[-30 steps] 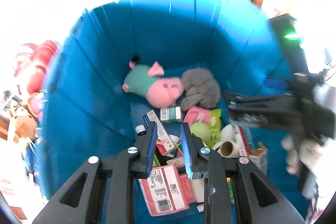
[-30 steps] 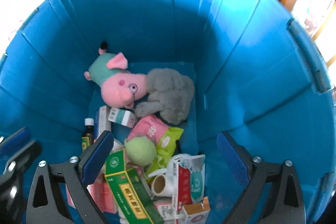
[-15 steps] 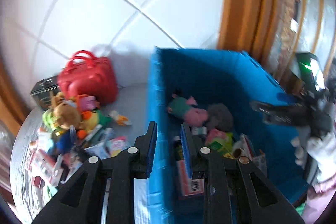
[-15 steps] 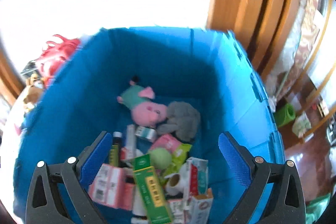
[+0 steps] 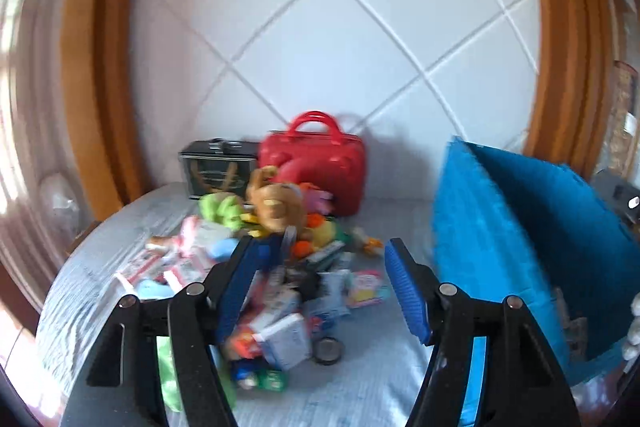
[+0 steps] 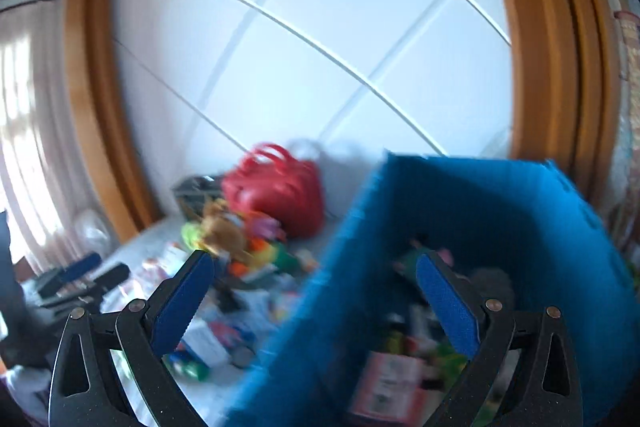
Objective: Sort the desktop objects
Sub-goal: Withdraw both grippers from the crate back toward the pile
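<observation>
- Looks like a home room, probably a bedroom, though blurred.
- Padded white wall panel (image 5: 320, 39) framed in wood trim (image 5: 100, 67).
- Grey bedsheet (image 5: 100, 287) strewn with plush toys (image 5: 272, 207).
- Curtained window (image 6: 20, 155) at left.

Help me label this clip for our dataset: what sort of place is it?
Probably a room in a home: a cloth-covered table heaped with plush toys and small boxes, a red handbag, a blue storage bin, wood-framed wall panelling behind.

Grey-clothed table (image 5: 372, 391) under toy-and-box heap (image 5: 280, 267), red bag (image 5: 320, 163), blue bin (image 5: 520, 247).
</observation>
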Demonstrator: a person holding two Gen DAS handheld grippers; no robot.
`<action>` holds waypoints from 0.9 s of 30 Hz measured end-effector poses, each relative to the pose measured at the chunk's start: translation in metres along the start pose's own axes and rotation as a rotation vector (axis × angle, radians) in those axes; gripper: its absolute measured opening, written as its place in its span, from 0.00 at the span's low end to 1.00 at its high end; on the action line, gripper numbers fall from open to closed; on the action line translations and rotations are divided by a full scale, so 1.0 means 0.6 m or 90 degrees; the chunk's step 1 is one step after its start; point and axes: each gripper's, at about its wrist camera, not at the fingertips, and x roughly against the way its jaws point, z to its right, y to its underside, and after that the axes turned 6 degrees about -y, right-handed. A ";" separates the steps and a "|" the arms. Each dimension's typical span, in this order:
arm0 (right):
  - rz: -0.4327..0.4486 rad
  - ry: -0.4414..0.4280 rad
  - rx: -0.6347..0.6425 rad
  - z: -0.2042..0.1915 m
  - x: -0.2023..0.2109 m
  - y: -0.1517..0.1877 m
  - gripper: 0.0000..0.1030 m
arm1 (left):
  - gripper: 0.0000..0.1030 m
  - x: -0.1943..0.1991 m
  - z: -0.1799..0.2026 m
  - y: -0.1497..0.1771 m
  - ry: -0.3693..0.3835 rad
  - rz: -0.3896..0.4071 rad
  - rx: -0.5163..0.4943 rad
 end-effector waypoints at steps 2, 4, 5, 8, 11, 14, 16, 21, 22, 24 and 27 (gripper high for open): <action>0.031 -0.015 0.011 -0.038 -0.005 0.007 1.00 | 0.73 -0.007 -0.054 0.021 -0.047 -0.002 0.008; 0.080 -0.034 0.015 -0.080 -0.010 0.017 1.00 | 0.75 -0.023 -0.103 0.043 -0.096 -0.022 0.021; 0.104 -0.045 0.011 -0.098 -0.013 0.024 1.00 | 0.75 -0.036 -0.130 0.057 -0.116 -0.047 0.025; 0.186 -0.087 -0.010 -0.146 -0.032 0.060 1.00 | 0.75 -0.068 -0.203 0.100 -0.132 -0.111 0.056; 0.194 -0.098 0.005 -0.186 -0.070 0.096 1.00 | 0.75 -0.092 -0.262 0.149 -0.151 -0.160 0.085; 0.106 -0.114 0.034 -0.219 -0.143 0.134 1.00 | 0.75 -0.122 -0.304 0.201 -0.168 -0.213 0.106; 0.045 -0.119 0.038 -0.226 -0.192 0.170 1.00 | 0.75 -0.140 -0.320 0.237 -0.164 -0.231 0.129; -0.079 -0.089 0.038 -0.203 -0.271 0.258 1.00 | 0.75 -0.183 -0.318 0.306 -0.144 -0.292 0.139; -0.103 -0.083 0.036 -0.197 -0.284 0.275 1.00 | 0.75 -0.192 -0.315 0.315 -0.142 -0.297 0.134; -0.145 -0.059 0.036 -0.191 -0.300 0.310 1.00 | 0.75 -0.204 -0.308 0.326 -0.135 -0.305 0.118; -0.180 -0.038 0.035 -0.177 -0.311 0.337 1.00 | 0.75 -0.223 -0.298 0.333 -0.121 -0.309 0.110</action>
